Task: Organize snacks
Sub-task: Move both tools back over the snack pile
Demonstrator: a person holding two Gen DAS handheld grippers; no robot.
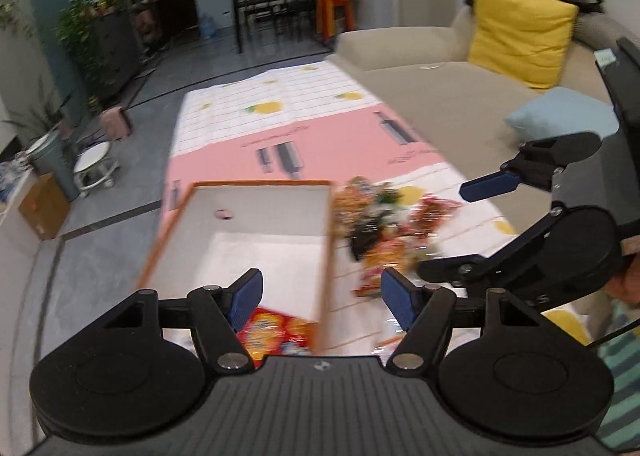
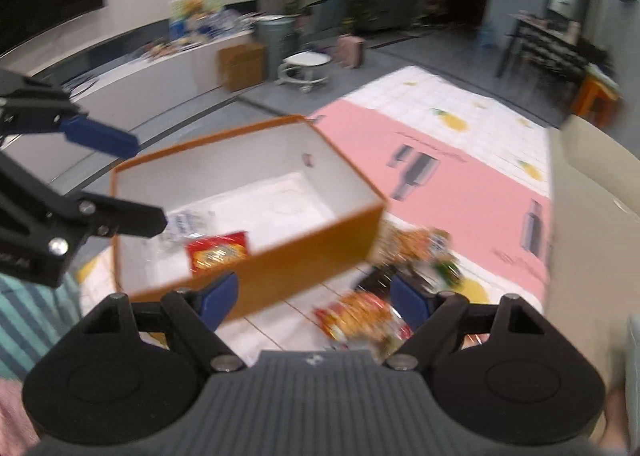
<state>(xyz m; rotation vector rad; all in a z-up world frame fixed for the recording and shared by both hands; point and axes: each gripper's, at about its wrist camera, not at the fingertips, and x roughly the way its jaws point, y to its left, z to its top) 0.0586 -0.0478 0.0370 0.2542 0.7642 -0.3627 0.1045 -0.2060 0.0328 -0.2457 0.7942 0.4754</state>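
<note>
An orange box with a white inside stands on the cloth-covered table. In it lies a red snack pack, and the right wrist view also shows a clear pack beside the red pack. Right of the box is a blurred pile of snacks, with a red-yellow pack nearest me. My left gripper hangs open over the box's near right corner with nothing between its fingers. My right gripper is open and empty above the pile. Each shows in the other's view: left gripper, right gripper.
The table wears a pink and white lemon-print cloth. A beige sofa with a yellow cushion and a blue cushion runs along the right. A white stool, a cardboard box and a dining table stand farther off.
</note>
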